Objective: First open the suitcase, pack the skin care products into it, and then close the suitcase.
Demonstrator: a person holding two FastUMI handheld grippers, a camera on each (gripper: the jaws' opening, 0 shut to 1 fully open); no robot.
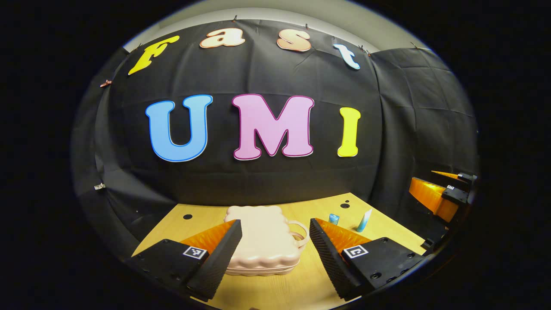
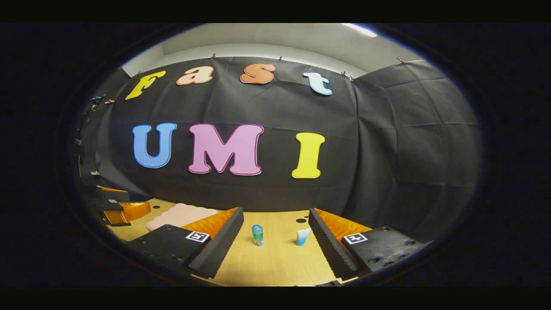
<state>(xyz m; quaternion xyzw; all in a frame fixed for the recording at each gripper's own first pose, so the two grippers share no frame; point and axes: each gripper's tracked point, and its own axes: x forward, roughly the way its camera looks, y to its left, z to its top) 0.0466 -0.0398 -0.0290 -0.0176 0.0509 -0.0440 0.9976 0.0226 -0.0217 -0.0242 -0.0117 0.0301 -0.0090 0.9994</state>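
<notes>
In the left gripper view the left tool (image 1: 275,254) is hovering over the near part of the wooden counter (image 1: 275,292), its two ribbed black fingers (image 1: 217,262) standing wide apart with nothing between them but air. The pale pink suitcase (image 1: 262,237) is lying flat and closed on the counter straight ahead of that tool, its scalloped lid facing up and its looped handle (image 1: 299,234) pointing toward the right of the view. To the right of the suitcase, farther back on the counter, a small blue bottle (image 1: 333,218) and a white and blue tube (image 1: 364,220) are standing upright, near each other but not touching, and well apart from the suitcase. The right tool (image 1: 447,189) is showing at the right edge of this view, orange and black, beyond the counter's edge.

In the right gripper view the right tool (image 2: 275,247) is also hanging above the counter (image 2: 275,267) with its fingers (image 2: 219,247) spread wide and holding nothing. The blue bottle (image 2: 257,235) and the tube (image 2: 302,237) are standing on the counter ahead, framed by the gap between the fingers, the bottle to the left and the tube to the right. The suitcase (image 2: 178,215) is lying closed off to the left, partly hidden behind the left finger, and the left tool (image 2: 122,209) is showing beside it at the left edge
</notes>
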